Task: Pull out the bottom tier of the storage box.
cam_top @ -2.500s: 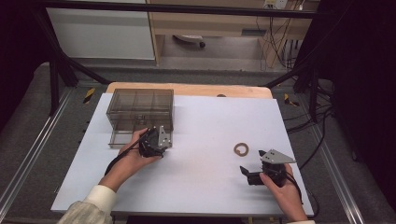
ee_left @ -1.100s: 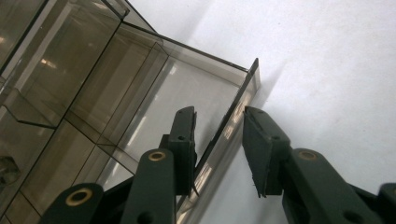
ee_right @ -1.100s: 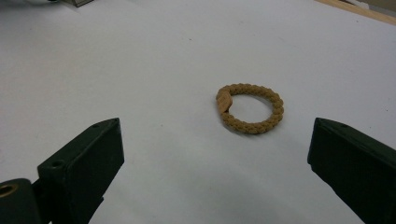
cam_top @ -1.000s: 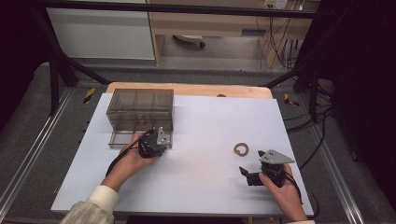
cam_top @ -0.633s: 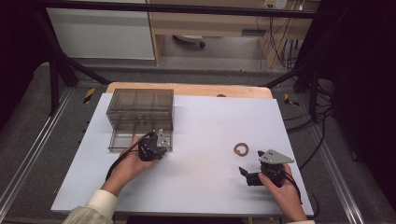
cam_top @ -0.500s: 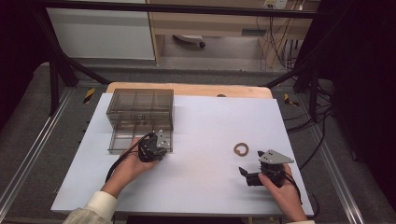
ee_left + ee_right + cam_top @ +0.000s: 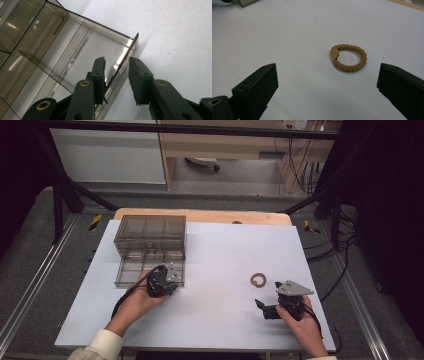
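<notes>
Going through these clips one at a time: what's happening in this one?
A person works at a white table with a hand-held gripper in each hand. The left hand-held gripper straddles the front wall of a clear organizer's pulled-out drawer; whether its pads press on the wall is unclear. The right hand-held gripper is wide open, aimed at a tan braided ring lying on the table, not touching it.

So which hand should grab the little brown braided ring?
Probably the right. The right gripper already faces the brown braided ring with jaws wide open, close by. The left gripper is busy straddling the front wall of the clear plastic drawer.
</notes>
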Demonstrator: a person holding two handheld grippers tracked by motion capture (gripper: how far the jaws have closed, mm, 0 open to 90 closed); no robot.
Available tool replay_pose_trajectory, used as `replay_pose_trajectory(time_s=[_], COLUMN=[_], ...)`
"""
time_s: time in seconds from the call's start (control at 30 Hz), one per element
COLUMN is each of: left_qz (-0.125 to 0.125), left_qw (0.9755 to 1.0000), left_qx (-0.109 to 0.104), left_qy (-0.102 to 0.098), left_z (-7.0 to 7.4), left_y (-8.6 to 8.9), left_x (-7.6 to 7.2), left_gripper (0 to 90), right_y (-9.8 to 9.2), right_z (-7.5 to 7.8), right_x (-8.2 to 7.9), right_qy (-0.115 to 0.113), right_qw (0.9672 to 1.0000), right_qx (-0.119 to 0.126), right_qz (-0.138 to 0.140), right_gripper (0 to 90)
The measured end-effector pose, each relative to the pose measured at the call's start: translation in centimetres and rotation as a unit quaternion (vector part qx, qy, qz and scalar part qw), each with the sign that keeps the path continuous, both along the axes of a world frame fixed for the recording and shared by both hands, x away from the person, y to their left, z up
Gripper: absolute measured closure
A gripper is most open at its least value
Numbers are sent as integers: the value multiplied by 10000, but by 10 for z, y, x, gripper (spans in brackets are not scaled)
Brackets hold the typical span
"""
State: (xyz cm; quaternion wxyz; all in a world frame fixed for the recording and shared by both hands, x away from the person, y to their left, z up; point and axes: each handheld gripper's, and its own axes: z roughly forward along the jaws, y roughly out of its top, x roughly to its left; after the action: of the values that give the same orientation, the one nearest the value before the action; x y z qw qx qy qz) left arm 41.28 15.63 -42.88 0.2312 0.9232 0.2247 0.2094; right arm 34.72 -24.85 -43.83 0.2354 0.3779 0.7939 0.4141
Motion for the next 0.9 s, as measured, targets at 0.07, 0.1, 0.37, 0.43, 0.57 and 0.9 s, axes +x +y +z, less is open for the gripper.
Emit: replay_pose_trajectory(time_s=[0.07, 0.1, 0.37, 0.43, 0.57, 0.9], left_qz=[-6, -9, -91, -73, 104, 999], left_qw=[10000, 10000, 10000, 10000, 9995, 9822], left_qx=[-23, -44, -13, -38, -301, -1519], left_qy=[-11, -5, -26, 9, -40, -477], left_z=[0, 0, 3, 4, 4, 2], left_y=[2, 3, 9, 10, 15, 37], left_x=[-1, -2, -4, -4, -6, -24], left_gripper=[665, 667, 689, 693, 677, 354], right_y=[0, -1, -2, -2, -2, -3], right_z=[0, 0, 0, 0, 0, -1], right_x=[0, 0, 0, 0, 0, 1], right_qy=[4, 10, 9, 11, 16, 21], right_qw=[10000, 10000, 10000, 10000, 10000, 10000], right_qx=[-5, 9, 27, 23, 26, 53], right_qz=[6, 0, -4, 7, 2, -46], right_gripper=[39, 39, 38, 38, 38, 44])
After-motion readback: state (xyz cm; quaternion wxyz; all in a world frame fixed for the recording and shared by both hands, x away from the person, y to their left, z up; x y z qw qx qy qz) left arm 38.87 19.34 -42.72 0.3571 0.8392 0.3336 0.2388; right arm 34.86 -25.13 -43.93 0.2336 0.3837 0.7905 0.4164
